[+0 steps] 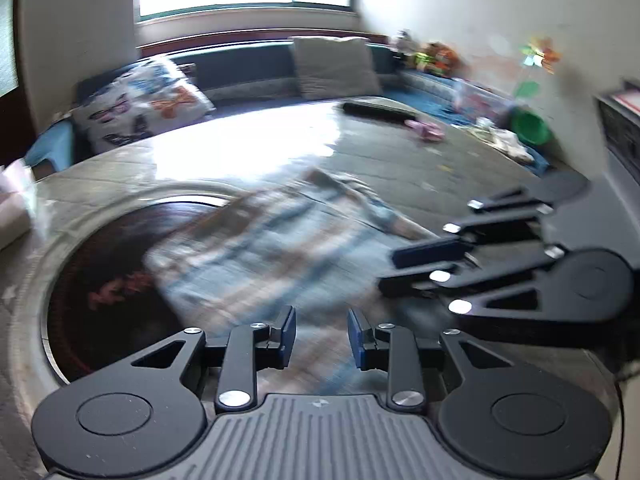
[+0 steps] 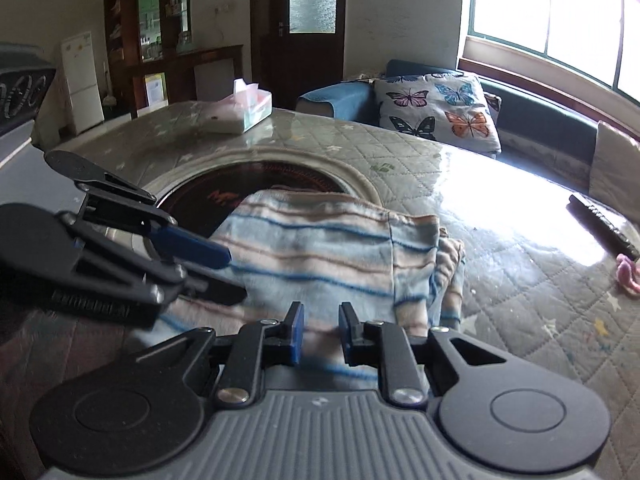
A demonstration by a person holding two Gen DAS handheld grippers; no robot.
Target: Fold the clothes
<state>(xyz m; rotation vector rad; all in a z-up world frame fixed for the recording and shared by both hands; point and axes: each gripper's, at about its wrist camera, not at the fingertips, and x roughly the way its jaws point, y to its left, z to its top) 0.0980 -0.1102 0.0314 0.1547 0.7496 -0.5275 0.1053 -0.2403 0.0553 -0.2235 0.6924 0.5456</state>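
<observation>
Plainly, both tongs are released: the left tongs (image 1: 322,334) stand with a clear gap between their blue pads and only striped cloth showing below, and the right tongs (image 2: 322,330) hang likewise parted above the cloth, gripping nothing. Each appears in the other's view, the right pair (image 1: 424,264) at the garment's right side and the left pair (image 2: 200,258) at its left, which suggests the two hands are working the opposite sides of the same piece. The striped garment (image 2: 320,256) lies on the surface (image 2: 500,292), already doubled over with a folded edge and a smaller layer peeking out on its right; judging by that, a fold has been laid and the cloth is let go so it can rest flat. Part of it covers the dark round inset (image 2: 208,196) in the middle of the surface. Farther out, a tissue box (image 2: 244,114) sits toward the far edge, a dark remote (image 2: 600,226) and a pink object (image 2: 628,276) lie toward the window-side edge, well apart from the cloth. Nothing stands in the way of another fold. A butterfly cushion (image 2: 436,110) rests on the sofa beyond.
</observation>
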